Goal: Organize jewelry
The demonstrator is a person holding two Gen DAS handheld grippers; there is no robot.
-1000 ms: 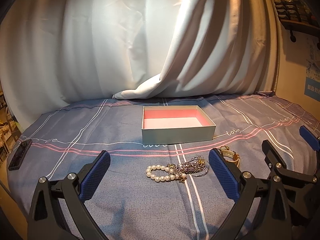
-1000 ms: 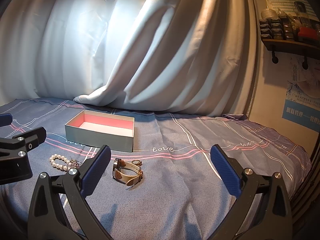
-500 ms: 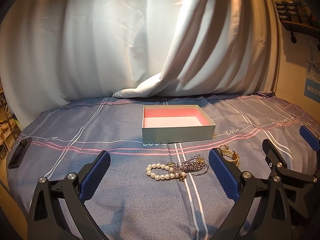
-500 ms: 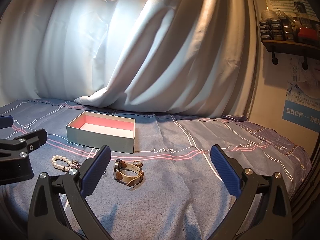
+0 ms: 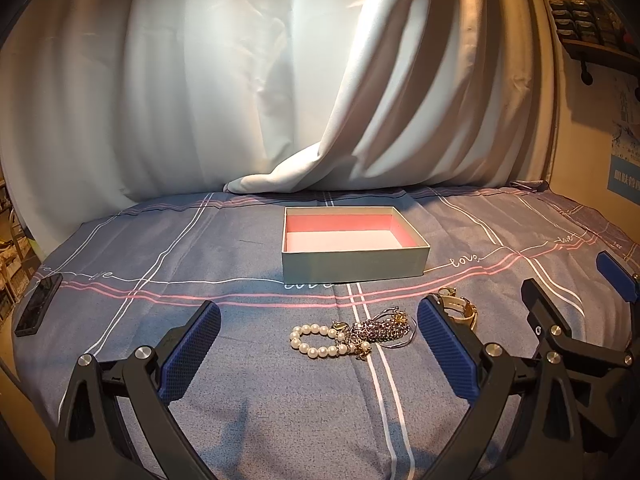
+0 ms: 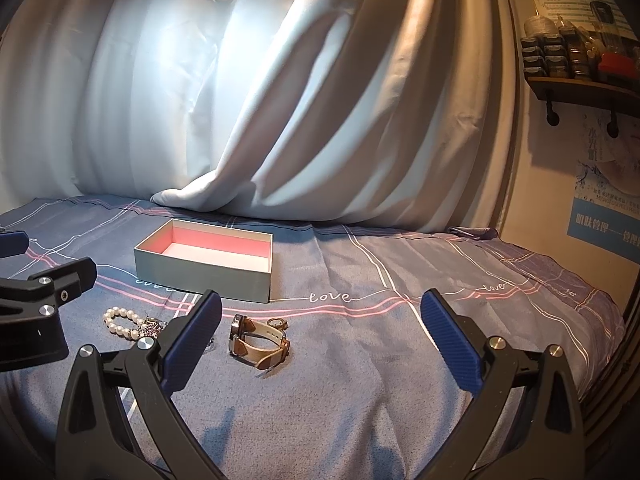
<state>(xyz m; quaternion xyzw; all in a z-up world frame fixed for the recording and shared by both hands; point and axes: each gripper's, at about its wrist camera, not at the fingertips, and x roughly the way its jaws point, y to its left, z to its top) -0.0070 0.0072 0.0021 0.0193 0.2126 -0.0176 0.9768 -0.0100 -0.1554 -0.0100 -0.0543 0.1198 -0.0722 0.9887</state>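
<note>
A shallow grey box [image 5: 352, 268] with a pink lining stands open on the blue checked cloth, also seen as the box [image 6: 204, 270] in the right wrist view. In front of it lie a pearl bracelet [image 5: 314, 340] tangled with a silver chain [image 5: 382, 328]. A tan-strapped watch [image 6: 258, 338] lies to their right, half hidden as the watch [image 5: 460, 308] behind a finger in the left wrist view. My left gripper [image 5: 318, 346] is open, low over the pearls. My right gripper [image 6: 320, 336] is open, with the watch between its fingers.
A dark phone-like slab [image 5: 38, 308] lies at the cloth's left edge. White curtains [image 5: 280, 80] hang behind the box. A wall shelf [image 6: 580, 76] with small containers and a poster [image 6: 608, 208] are at the right. The cloth's right side [image 6: 520, 280] is bare.
Both views have shifted only slightly; the right gripper has drifted a little so the box and watch sit marginally farther right in its view. Nothing was grasped.
</note>
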